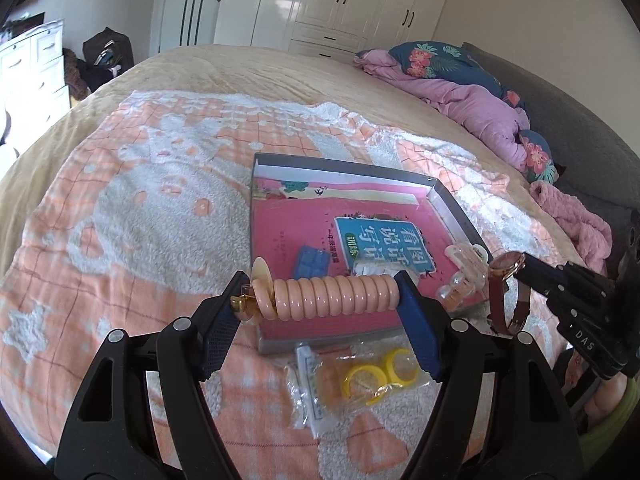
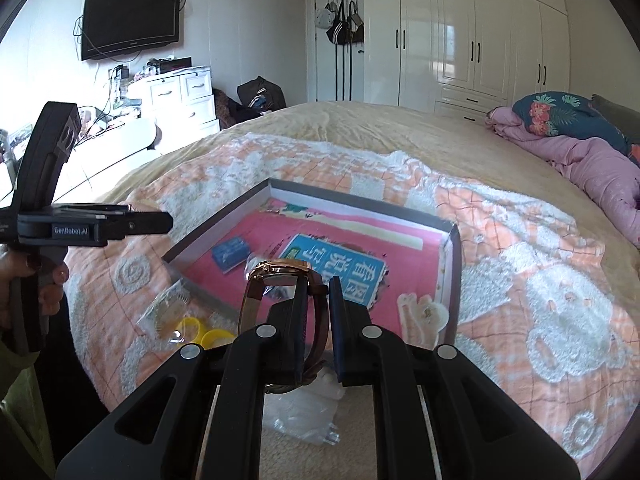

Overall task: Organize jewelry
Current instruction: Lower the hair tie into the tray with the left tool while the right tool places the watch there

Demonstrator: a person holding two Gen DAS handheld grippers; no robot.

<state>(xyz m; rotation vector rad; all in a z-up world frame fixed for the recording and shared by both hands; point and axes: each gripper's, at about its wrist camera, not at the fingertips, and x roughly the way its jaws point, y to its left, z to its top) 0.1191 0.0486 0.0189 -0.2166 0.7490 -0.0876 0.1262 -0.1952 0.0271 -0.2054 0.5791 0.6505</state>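
My left gripper (image 1: 324, 306) is shut on a peach coil bracelet (image 1: 332, 296) that spans its blue pads lengthwise, with a gold clasp at its left end. It hangs over the near edge of a shallow grey box (image 1: 348, 168) lined with a pink book cover. My right gripper (image 2: 318, 308) is shut on the brown strap of a rose-gold watch (image 2: 280, 270), held upright above the box (image 2: 360, 200). In the left wrist view the watch (image 1: 508, 292) and right gripper (image 1: 522, 270) sit at the box's right corner. The left gripper (image 2: 160, 221) shows side-on at the far left.
Inside the box lie a small blue case (image 1: 312, 262) and a clear hair claw (image 1: 464, 272). A plastic bag with yellow rings (image 1: 372, 380) lies in front of it on the peach-and-white blanket (image 1: 140, 200). A pink quilt (image 1: 472, 108) is piled at the right.
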